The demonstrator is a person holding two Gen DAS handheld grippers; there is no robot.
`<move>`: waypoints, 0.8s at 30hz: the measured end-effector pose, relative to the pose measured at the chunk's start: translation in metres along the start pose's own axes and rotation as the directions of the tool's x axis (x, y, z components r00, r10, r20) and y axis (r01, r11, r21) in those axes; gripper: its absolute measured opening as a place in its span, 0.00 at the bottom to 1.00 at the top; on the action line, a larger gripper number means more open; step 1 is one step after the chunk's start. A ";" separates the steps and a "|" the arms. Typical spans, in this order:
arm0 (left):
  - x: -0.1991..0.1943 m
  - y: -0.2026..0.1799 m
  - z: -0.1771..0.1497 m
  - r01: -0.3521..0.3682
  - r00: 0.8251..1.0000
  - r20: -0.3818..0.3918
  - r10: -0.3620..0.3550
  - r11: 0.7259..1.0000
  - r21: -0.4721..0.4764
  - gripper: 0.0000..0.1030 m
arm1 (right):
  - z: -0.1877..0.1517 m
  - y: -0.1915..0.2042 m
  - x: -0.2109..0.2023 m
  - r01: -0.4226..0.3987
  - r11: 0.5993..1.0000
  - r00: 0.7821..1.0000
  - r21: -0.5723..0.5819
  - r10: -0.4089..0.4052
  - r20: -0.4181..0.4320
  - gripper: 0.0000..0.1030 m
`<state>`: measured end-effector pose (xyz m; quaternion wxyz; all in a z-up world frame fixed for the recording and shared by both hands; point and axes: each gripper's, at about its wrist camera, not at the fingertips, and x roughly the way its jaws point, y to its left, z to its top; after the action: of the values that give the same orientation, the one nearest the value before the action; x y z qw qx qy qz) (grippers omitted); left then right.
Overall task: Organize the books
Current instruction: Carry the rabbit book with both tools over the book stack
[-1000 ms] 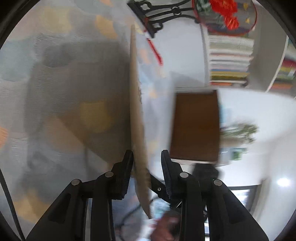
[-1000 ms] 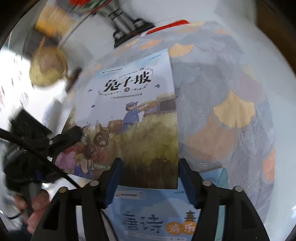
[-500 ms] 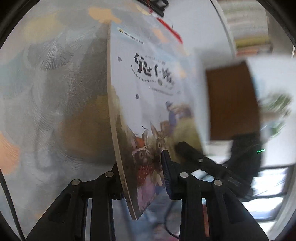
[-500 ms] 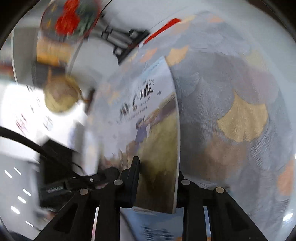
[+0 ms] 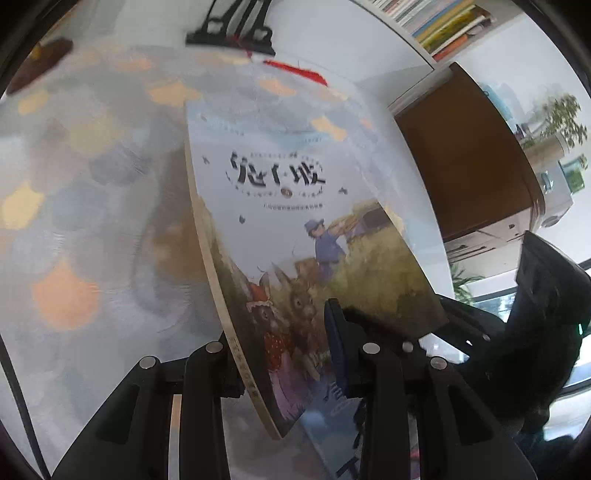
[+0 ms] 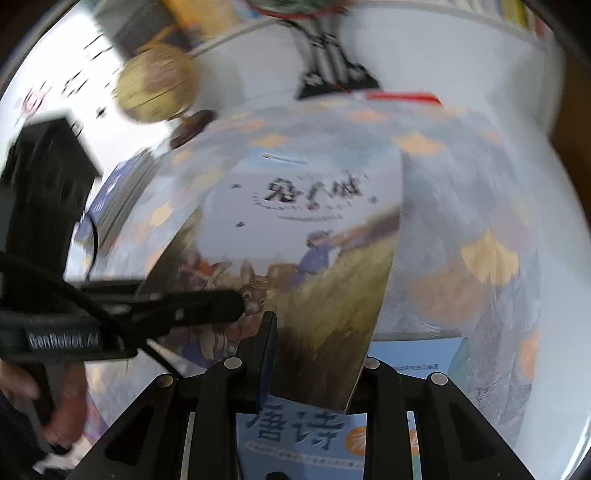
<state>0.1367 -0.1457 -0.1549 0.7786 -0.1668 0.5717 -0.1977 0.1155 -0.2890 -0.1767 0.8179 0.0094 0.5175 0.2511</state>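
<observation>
A picture book with rabbits and a man in blue on its cover (image 5: 306, 236) is held tilted above the patterned tablecloth (image 5: 92, 229). My left gripper (image 5: 284, 350) is shut on its lower left corner near the spine. My right gripper (image 6: 314, 354) is shut on its lower right edge; the book fills that view's middle (image 6: 303, 236). The left gripper's finger (image 6: 207, 306) shows across the cover in the right wrist view. A second light blue book with large characters (image 6: 303, 432) lies flat on the cloth under the held one.
A black stand with a red tassel (image 5: 236, 29) stands at the table's back. A bookshelf with several books (image 5: 439, 26) and a brown cabinet (image 5: 469, 155) are at right. A yellowish globe (image 6: 155, 85) stands at the back left; a stack of books (image 6: 122, 195) lies near it.
The book has turned from edge-on to showing its cover in the left wrist view. The right gripper has closed on its edge, and both grippers now hold it lifted off the blue book.
</observation>
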 end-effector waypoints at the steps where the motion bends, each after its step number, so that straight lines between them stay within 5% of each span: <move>1: -0.005 0.002 -0.001 -0.004 1.000 0.004 0.004 1.000 0.001 0.29 | -0.004 0.007 -0.004 0.007 1.000 1.000 -0.027 -0.007 0.008 0.25; 14: -0.070 0.033 -0.013 0.017 0.998 0.066 -0.018 1.000 0.018 0.29 | -0.001 0.088 -0.025 0.011 0.994 0.996 -0.113 -0.001 0.086 0.25; 24: -0.163 0.084 -0.008 0.024 0.976 0.215 -0.033 0.999 0.043 0.29 | 0.035 0.171 -0.040 0.026 0.986 0.982 -0.167 0.006 0.191 0.25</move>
<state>0.0957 0.0082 -0.0641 0.8363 -0.1798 0.4774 -0.2011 0.0635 -0.1476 -0.0798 0.8628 -0.0386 0.4137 0.2880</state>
